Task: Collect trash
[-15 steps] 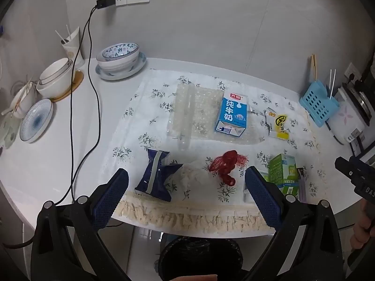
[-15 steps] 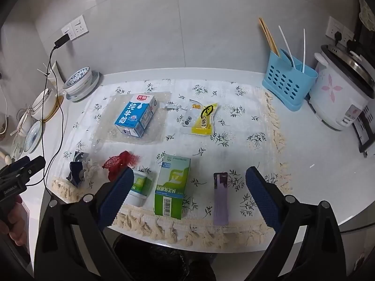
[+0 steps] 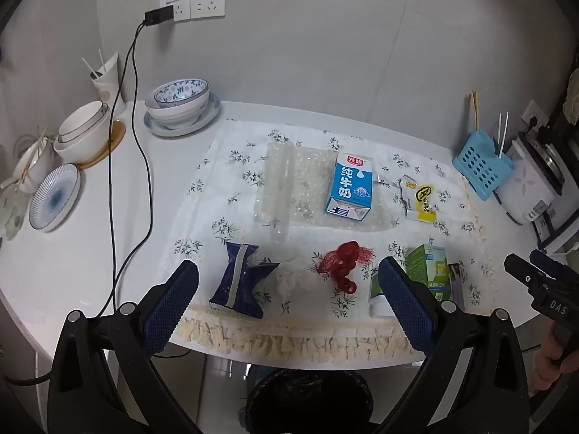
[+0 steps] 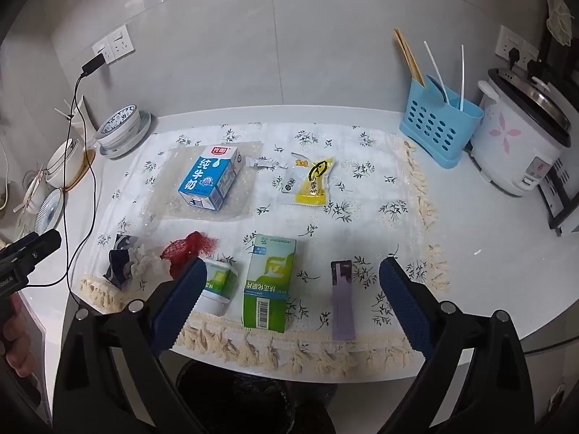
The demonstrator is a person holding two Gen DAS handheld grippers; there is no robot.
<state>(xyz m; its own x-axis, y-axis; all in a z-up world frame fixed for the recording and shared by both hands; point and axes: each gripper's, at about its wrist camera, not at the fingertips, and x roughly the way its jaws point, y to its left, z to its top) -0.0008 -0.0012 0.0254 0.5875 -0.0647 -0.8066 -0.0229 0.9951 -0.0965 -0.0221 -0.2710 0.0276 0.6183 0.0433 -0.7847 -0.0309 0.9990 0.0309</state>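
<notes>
Only your left wrist view shows the striped blue plate, far left of the left claw, which hangs released; the crumpled dark-blue foil wrapper lies just beyond its tips. Your right claw, also released, frames the green cardboard box and flat lilac packet.

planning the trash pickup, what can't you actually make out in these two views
- Bin under the counter edge: both views cut it off at the bottom, dark inside, contents unreadable.
- White bottle: right view, the right gripper's finger covers part; left view, the left gripper's finger hides most.
- Silver scrap behind the milk carton: too small to identify.
- Purple item: left view, mostly behind the green box.
</notes>
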